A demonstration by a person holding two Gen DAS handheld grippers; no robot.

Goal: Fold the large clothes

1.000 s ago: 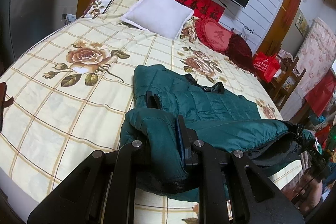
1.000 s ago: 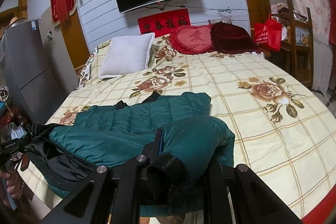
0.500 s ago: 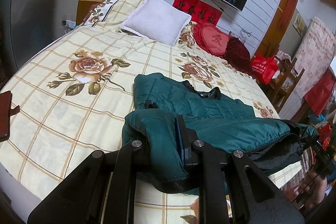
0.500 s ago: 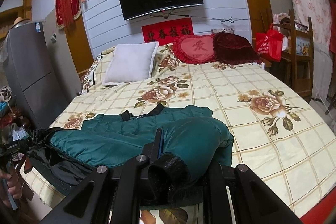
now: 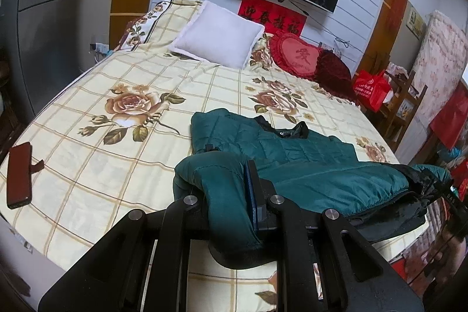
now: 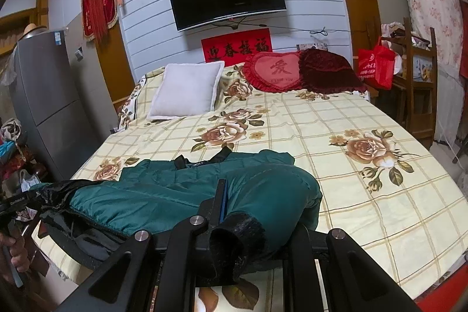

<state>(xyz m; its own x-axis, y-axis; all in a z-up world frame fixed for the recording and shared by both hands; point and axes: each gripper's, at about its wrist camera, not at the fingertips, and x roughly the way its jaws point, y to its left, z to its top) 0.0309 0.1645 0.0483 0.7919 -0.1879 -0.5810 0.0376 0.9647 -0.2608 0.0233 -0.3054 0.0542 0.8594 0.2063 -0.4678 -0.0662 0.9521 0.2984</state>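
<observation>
A teal quilted jacket (image 5: 295, 148) with a black collar lies across the near part of the bed (image 5: 117, 136). My left gripper (image 5: 229, 165) is shut on one teal sleeve, whose black cuff (image 5: 242, 253) hangs below the jaws. My right gripper (image 6: 257, 203) is shut on the other sleeve (image 6: 272, 189), its black cuff (image 6: 234, 236) drooping toward the camera; the right finger is hidden under the fabric. Both sleeve ends are lifted off the sheet, and the jacket's front edge with black lining (image 6: 67, 221) sags between them. The jacket body (image 6: 204, 174) rests flat.
A dark red phone case (image 5: 19, 174) lies at the bed's left edge. A white pillow (image 6: 187, 89), a red heart cushion (image 6: 275, 72) and a dark red cushion (image 6: 327, 69) sit at the head. A grey fridge (image 6: 44, 95) stands left, a wooden shelf (image 6: 418, 84) with a red bag right.
Both grippers have risen a little with the sleeves still held. The jacket's near edge is lifted higher, and more of the wall and television shows.
</observation>
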